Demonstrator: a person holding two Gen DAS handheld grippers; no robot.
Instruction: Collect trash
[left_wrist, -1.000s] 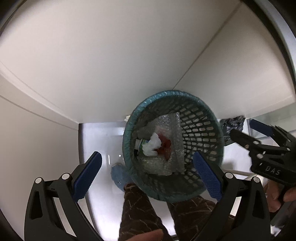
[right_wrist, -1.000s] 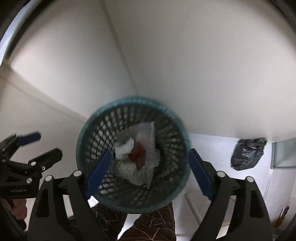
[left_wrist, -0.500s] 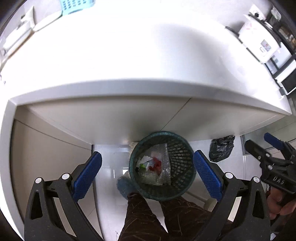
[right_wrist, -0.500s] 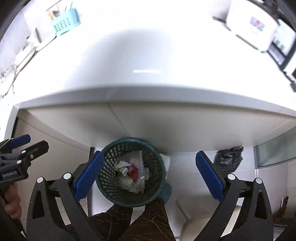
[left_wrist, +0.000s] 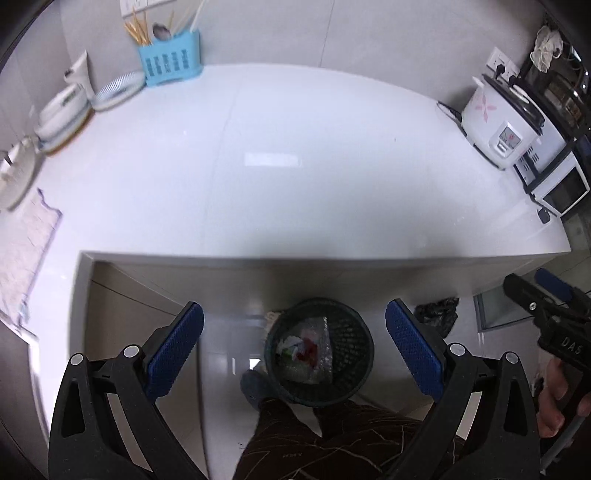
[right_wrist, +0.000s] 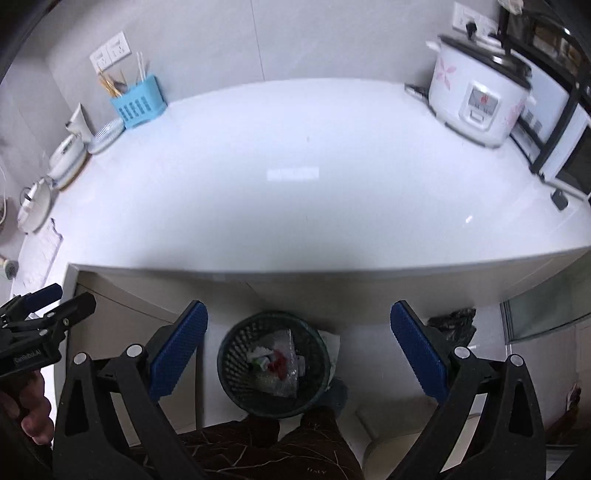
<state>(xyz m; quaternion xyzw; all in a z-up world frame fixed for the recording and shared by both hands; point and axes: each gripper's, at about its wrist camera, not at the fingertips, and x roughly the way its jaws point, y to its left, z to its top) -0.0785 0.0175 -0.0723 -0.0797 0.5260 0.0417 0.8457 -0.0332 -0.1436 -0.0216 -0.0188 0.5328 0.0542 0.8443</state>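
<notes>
Left tongs (left_wrist: 293, 349), right tongs (right_wrist: 299, 349) agape, countertop (left_wrist: 295, 192) beyond

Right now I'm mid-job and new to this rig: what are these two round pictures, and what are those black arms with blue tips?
There is no robot arm. A person holds a two-finger gripper in each hand, and each gripper carries a fisheye camera looking forward along its fingers. One picture is from the left gripper, the other from the right gripper. The black arms with blue pads are those fingers. Both grippers are open and hold nothing. Each also shows at the other picture's edge, with the hand gripping it.

Below, on the floor, stands a mesh bin with plastic wrap and scraps of trash inside, beside the person's legs. A black bag lies nearby. The white counter carries a rice cooker, a blue rack and dishes at the left.
</notes>
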